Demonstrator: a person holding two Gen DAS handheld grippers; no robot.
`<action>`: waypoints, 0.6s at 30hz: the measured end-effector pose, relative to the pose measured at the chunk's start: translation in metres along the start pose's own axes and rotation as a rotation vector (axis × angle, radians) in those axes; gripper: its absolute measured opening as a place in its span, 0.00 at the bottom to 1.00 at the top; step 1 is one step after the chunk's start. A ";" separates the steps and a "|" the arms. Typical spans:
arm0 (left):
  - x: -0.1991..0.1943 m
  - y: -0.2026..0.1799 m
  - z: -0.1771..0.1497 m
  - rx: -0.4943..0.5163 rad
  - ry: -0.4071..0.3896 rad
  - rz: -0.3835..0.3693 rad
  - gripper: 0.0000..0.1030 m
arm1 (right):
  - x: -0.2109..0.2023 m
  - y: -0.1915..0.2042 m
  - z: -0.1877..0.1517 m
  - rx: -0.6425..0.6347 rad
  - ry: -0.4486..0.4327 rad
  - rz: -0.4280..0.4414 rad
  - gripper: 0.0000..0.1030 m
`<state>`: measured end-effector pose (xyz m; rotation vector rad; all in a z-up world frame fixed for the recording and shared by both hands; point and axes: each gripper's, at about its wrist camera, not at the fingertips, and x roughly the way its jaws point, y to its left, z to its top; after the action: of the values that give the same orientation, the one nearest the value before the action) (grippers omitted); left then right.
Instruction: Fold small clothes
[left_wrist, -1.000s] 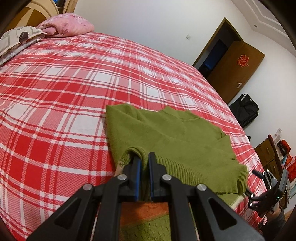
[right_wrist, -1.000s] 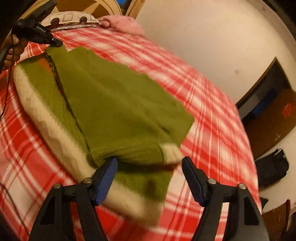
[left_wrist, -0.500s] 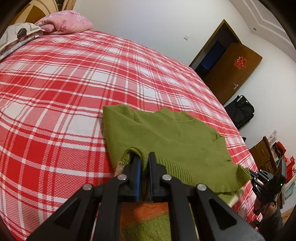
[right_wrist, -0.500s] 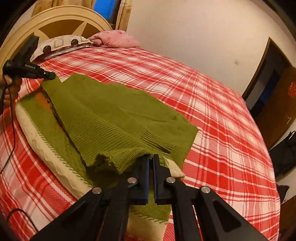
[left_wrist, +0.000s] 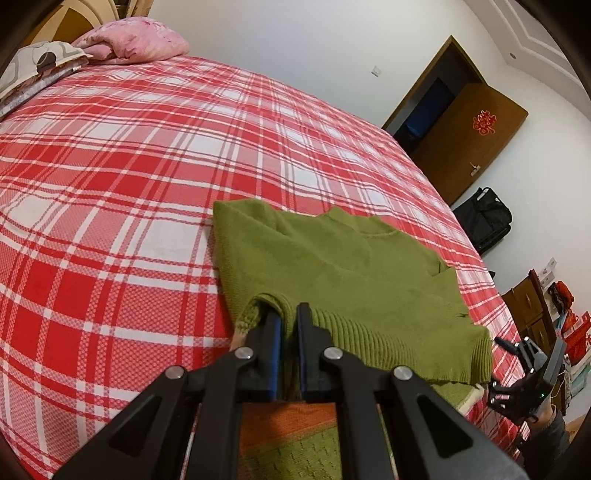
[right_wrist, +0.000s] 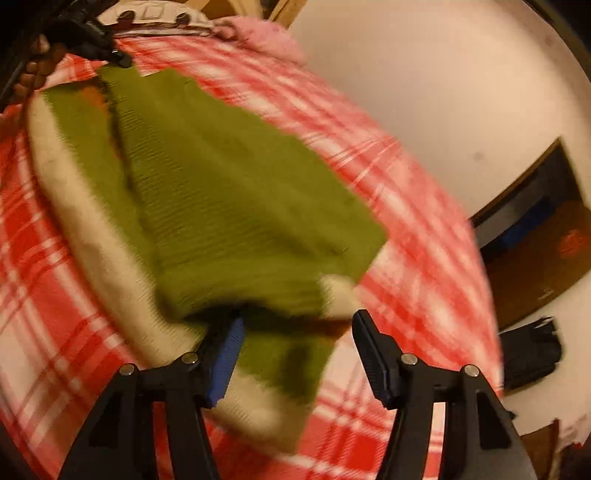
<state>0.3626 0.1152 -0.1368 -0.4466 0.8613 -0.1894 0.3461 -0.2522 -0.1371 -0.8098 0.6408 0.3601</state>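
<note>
Since half a second ago the right gripper (right_wrist: 297, 332) has let the hem go, its jaws just opening and now spread, the green sweater (left_wrist: 332, 273) lying folded on the red plaid bed (left_wrist: 129, 177). The left gripper (left_wrist: 290, 325) is pinched tight on the sweater's near corner.

A red plaid bed (left_wrist: 147, 184) fills the room; pink pillow (left_wrist: 136, 40) far left, brown door (left_wrist: 469, 140) right, white walls.
</note>
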 end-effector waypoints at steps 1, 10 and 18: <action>0.000 0.000 0.000 0.002 0.000 0.001 0.08 | -0.001 0.001 0.004 -0.009 -0.020 0.004 0.59; -0.006 0.000 0.005 0.008 -0.004 -0.022 0.08 | -0.002 -0.026 0.031 0.129 -0.087 0.072 0.04; -0.008 -0.005 0.039 -0.003 -0.059 -0.047 0.08 | 0.022 -0.102 0.071 0.405 -0.135 0.069 0.03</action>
<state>0.3873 0.1255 -0.1075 -0.4734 0.7937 -0.2165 0.4441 -0.2628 -0.0582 -0.3745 0.5906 0.3298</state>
